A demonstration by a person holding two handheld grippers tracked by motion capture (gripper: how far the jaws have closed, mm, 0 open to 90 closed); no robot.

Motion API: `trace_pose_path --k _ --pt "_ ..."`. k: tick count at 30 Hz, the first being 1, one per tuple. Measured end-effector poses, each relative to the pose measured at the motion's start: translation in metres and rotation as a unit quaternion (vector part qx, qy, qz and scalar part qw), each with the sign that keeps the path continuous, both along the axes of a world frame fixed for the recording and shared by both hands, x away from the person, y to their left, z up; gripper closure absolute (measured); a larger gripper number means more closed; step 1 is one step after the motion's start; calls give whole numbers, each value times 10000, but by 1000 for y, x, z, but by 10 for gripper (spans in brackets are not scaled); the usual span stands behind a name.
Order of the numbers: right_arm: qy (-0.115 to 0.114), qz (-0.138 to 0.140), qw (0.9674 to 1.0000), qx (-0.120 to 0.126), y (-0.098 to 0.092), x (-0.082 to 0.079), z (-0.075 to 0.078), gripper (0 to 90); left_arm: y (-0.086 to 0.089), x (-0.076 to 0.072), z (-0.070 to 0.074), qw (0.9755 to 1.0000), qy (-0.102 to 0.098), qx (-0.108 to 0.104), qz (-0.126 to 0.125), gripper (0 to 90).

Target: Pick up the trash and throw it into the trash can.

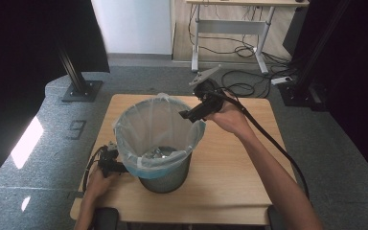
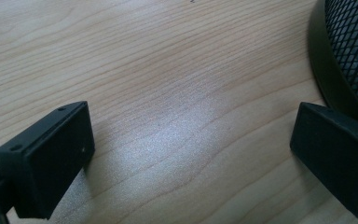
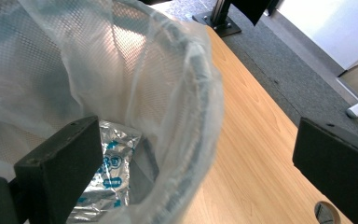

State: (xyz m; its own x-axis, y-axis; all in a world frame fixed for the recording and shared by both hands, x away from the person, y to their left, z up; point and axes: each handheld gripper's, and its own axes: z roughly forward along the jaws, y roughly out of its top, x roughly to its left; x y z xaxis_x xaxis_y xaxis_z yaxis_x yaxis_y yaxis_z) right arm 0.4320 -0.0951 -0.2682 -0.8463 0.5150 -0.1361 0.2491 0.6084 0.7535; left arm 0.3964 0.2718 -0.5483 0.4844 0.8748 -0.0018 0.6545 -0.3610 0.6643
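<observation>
Right claw (image 1: pixel 190 116): jaws wide apart, nothing between them; it hangs over the bin's right rim, one jaw inside the liner, the other outside above the worktop.
Right hand (image 1: pixel 227 115): raised off the worktop, wrist bent, pointing the claw left and down toward the bin; forearm runs in from the bottom right, cable trailing along it.
Left claw (image 2: pixel 186 154): jaws spread wide, empty, low over bare wood; the right jaw sits just beside the bin's base.
Left hand (image 1: pixel 98 178): low at the worktop's near left edge, forearm coming up from the bottom, claw aimed at the foot of the bin.
Bin (image 1: pixel 170 175): dark mesh, upright, near the middle of the worktop.
Liner (image 1: pixel 148 120): translucent, folded over the rim.
Wrapper (image 3: pixel 107 177): silvery with blue print, lying at the bottom of the bin.
Worktop (image 1: pixel 230 163): light wood.
Tape roll (image 3: pixel 327 213): at the frame's lower right on the wood in the right gripper view.
</observation>
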Motion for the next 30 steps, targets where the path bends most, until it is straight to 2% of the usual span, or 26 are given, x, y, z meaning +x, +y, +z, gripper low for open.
trace_pose_path --k 15,27,29,30 --pt "49 -421 9989 214 -48 2 -8 8 0 0 0 10000 2 0 18 0" --pt "72 -889 9956 305 -98 2 -19 14 0 0 0 10000 28 3 10 0" --pt "47 -1030 9941 338 -114 1 -22 14 0 0 0 10000 2 -1 27 0" --pt "47 -1030 9941 338 -114 1 -22 14 0 0 0 10000 2 -1 27 0"
